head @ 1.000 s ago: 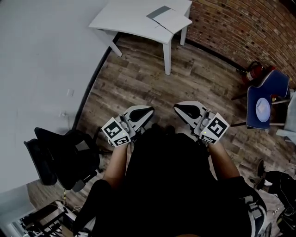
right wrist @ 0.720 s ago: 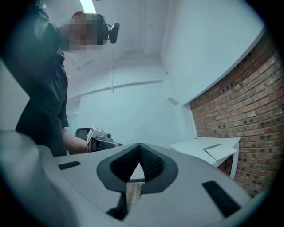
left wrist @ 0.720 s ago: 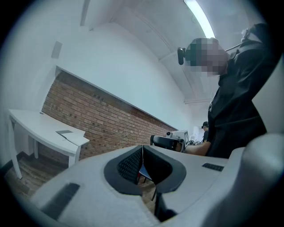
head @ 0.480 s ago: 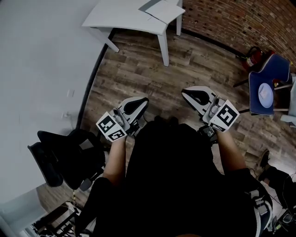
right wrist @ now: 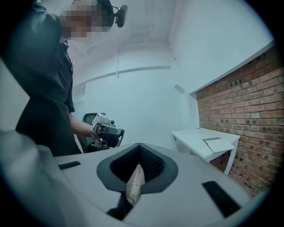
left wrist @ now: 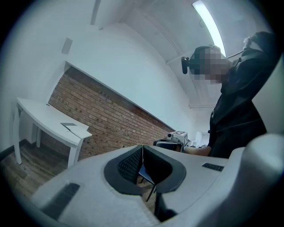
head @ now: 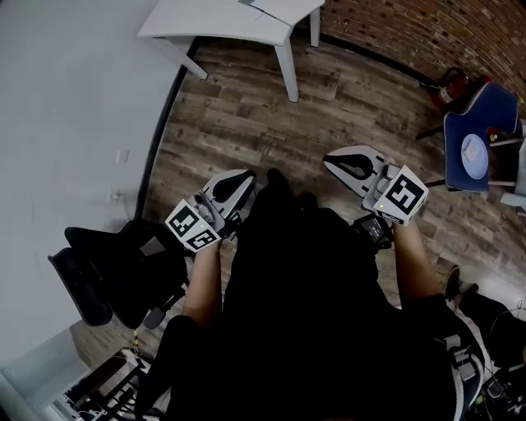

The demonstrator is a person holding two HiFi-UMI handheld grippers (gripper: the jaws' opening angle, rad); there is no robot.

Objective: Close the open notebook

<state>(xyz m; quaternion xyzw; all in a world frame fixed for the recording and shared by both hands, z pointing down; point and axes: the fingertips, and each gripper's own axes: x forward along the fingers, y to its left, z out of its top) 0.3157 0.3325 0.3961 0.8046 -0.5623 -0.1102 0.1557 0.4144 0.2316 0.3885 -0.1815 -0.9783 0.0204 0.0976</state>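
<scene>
Wore a black short-sleeved top (head: 304, 312), arms bare below the sleeves. Showed pale grey, rounded shells on the left gripper (head: 245, 175) and right gripper (head: 331, 159), each with dark ribbed fingers (left wrist: 128, 165) set in a black-rimmed hollow. Bore a white cube with black square markers (head: 191, 228) behind each shell, nearer the top.

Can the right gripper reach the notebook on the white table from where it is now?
Probably not yet. The right gripper is held near the person's waist, and the notebook lies on the white table across a stretch of wooden floor. Nothing blocks the way.
</scene>
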